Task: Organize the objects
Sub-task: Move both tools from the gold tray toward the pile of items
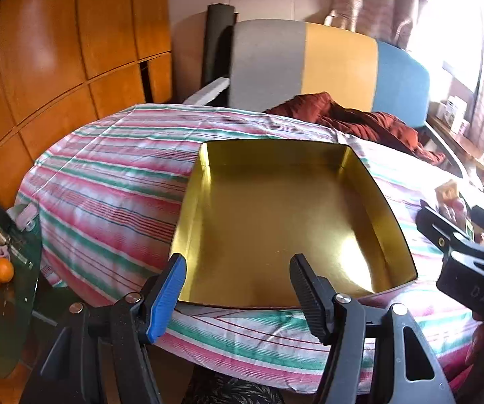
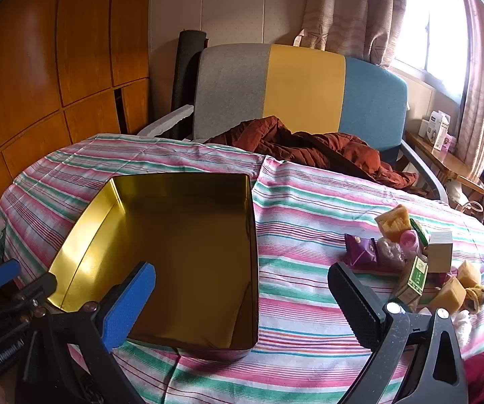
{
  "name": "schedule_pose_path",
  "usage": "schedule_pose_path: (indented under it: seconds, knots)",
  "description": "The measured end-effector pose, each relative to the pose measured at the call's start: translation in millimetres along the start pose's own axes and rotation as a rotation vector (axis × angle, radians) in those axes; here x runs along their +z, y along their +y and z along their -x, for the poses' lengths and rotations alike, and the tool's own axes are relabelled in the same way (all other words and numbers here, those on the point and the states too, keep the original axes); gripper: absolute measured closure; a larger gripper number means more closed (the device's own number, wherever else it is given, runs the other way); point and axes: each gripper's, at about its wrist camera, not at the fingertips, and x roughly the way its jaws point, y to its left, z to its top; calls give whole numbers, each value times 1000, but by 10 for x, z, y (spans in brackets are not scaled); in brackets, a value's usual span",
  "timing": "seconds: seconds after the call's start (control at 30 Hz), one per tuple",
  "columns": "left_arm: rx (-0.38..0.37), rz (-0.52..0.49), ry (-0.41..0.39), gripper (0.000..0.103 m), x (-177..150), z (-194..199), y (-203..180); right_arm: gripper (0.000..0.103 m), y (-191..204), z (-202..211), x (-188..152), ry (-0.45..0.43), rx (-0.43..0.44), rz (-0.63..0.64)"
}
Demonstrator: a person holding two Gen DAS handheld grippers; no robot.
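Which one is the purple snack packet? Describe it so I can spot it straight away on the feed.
Start at the open gold metal tin on the striped pink, green and white tablecloth, then look right to the small heap of snacks. The purple foil snack packet lies at the heap's left edge, nearest the tin. It is the only purple item, flat and crinkled, unlike the yellow wrapped cubes and green-and-white carton beside it.

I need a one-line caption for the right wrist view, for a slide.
Open right hand-held gripper above striped cloth, between an empty gold tin and a pile of small packets.
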Motion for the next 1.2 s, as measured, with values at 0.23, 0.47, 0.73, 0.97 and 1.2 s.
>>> schedule_pose_path:
  seconds: [0.23,0.47,0.73,0.97,1.2]
  knots:
    - [-60,-103,-30,38,95,25,-323,0,-284,6,-61,20,-13,-46]
    - [-68,-234,-88,38,200,112,-737,0,-855,47,-109,36,-114,-101]
    - [-229,-393,-64,37,187,90,-1301,0,-1764,244,-201,61,-232,-224]
    - [-465,-463,33,31,95,51,-1782,0,-2617,539,-403,72,-369,-420]
    - [-586,-523,166,31,-7,-82,-2335,0,-3203,831,-676,62,-463,-563]
